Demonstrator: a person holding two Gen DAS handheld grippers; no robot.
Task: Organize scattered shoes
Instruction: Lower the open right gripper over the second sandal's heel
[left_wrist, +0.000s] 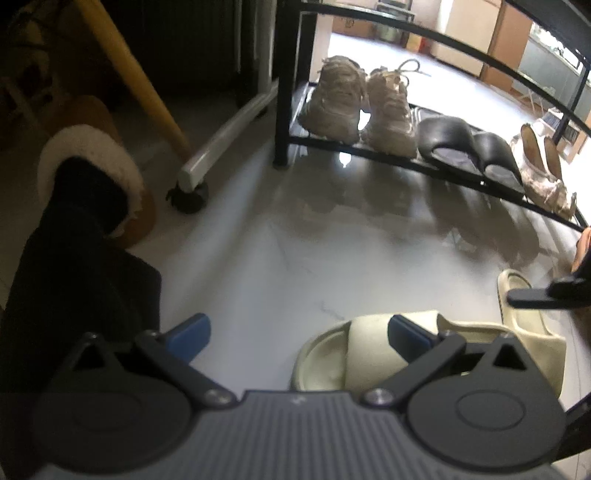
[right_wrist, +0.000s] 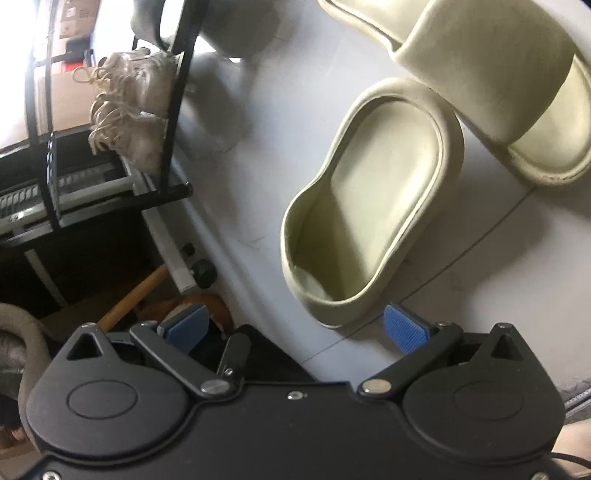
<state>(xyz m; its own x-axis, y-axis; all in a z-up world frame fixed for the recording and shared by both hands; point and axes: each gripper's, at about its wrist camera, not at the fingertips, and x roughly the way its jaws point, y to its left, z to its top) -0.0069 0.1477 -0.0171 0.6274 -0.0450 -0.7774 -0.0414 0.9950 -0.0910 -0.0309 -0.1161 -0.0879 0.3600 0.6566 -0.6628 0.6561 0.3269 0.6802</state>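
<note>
**Two slides left on the floor, both hand-held grippers empty**

Two cream slides lie loose on the pale floor, in front of the rack.

Left wrist view: the left hand-held gripper hangs low over the floor, fingers apart, holding nothing. The near slide sits just past its right finger; the far slide lies beyond it, toward the right edge. The rack's bottom shelf carries beige sneakers at its left end, then black flats, then pale heels. A fur-lined boot is at the left.

Right wrist view: the right hand-held gripper is also spread and empty, directly over the heel end of one slide. The second slide overlaps its toe end, angled away toward the top right.

The step in hand looks like reaching for a slide. Next, the right gripper likely needs to drop onto the heel rim, straddle it with one finger inside, and close before lifting toward the rack.
</note>
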